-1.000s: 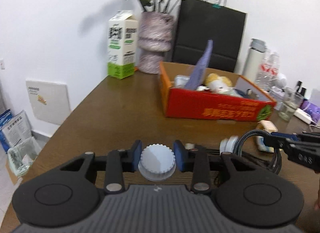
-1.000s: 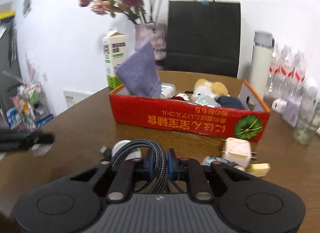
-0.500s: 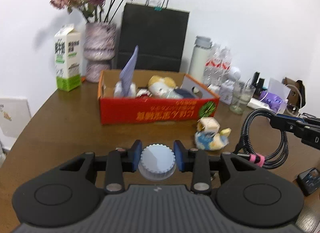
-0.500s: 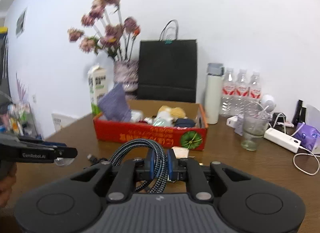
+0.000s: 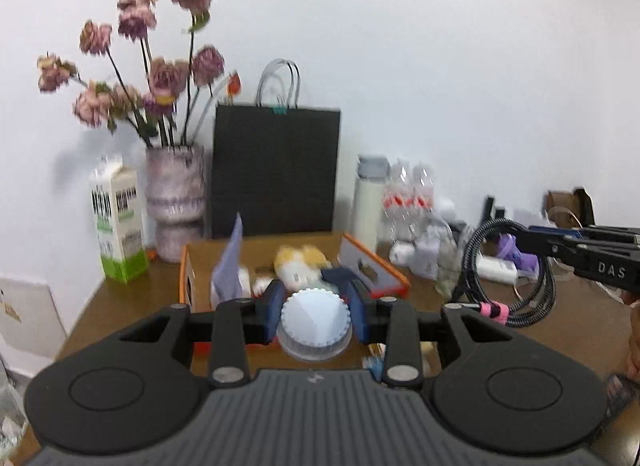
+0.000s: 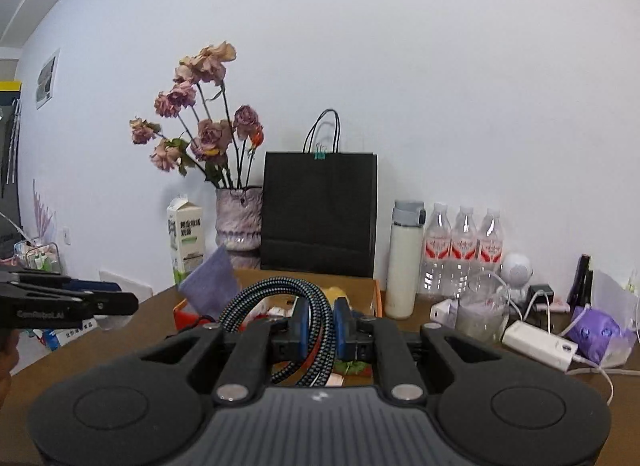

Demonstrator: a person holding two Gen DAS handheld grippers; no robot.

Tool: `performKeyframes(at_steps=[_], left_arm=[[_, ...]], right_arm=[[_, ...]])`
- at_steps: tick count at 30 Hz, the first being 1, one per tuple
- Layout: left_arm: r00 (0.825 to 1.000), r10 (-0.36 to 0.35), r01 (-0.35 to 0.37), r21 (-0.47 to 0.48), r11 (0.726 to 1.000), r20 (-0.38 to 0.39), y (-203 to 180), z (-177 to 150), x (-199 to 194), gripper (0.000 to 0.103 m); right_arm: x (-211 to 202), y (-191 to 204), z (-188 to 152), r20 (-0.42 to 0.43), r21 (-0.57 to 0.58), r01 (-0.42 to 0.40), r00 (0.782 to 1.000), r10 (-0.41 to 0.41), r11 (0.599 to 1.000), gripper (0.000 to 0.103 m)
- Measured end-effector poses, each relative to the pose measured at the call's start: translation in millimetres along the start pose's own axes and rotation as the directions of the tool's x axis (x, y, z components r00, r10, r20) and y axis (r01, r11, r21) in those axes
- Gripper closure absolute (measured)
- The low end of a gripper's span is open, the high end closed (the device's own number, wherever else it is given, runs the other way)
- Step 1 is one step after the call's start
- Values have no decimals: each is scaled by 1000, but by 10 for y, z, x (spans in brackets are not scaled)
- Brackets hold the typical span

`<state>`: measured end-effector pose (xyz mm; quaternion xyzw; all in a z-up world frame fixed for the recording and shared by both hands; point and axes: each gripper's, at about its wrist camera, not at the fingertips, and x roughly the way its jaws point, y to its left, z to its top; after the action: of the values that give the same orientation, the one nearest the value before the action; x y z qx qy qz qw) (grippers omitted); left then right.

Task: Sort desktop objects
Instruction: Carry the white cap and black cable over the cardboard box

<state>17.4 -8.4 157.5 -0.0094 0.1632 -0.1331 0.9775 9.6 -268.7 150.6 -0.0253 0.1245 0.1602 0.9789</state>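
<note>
The left hand-held gripper (image 5: 316,308) is seen at lower centre of its own view, its blue pads closed on a white ribbed cap (image 5: 315,324). The right hand-held gripper (image 6: 320,324) is clamped on a coiled braided cable (image 6: 298,306), and is also seen entering at the right edge of the left view.

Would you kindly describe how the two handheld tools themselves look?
Both match: a black ribbed body, two round black side discs, black link arms with silver pins, and blue pads. The left tool and right tool show white lettering on their sides when seen from across.
</note>
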Motion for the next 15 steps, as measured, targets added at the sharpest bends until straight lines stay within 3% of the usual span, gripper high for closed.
performKeyframes(at_steps=[5, 9, 13, 15], left_arm=[[1000, -10, 10, -5, 1000, -18, 185, 464, 527, 67], [992, 19, -25, -48, 999, -122, 410, 746, 1252, 68], [964, 61, -77, -50, 996, -259, 565, 743, 2030, 67], [940, 94, -117, -49, 992, -328, 632, 638, 2374, 67]], right_arm=[[415, -180, 417, 27, -8, -33, 999, 33, 999, 91], [1040, -309, 755, -18, 13, -47, 999, 47, 999, 91], [1901, -399, 887, -143, 53, -53, 988, 60, 997, 91], [2323, -408, 819, -220, 73, -40, 974, 56, 997, 91]])
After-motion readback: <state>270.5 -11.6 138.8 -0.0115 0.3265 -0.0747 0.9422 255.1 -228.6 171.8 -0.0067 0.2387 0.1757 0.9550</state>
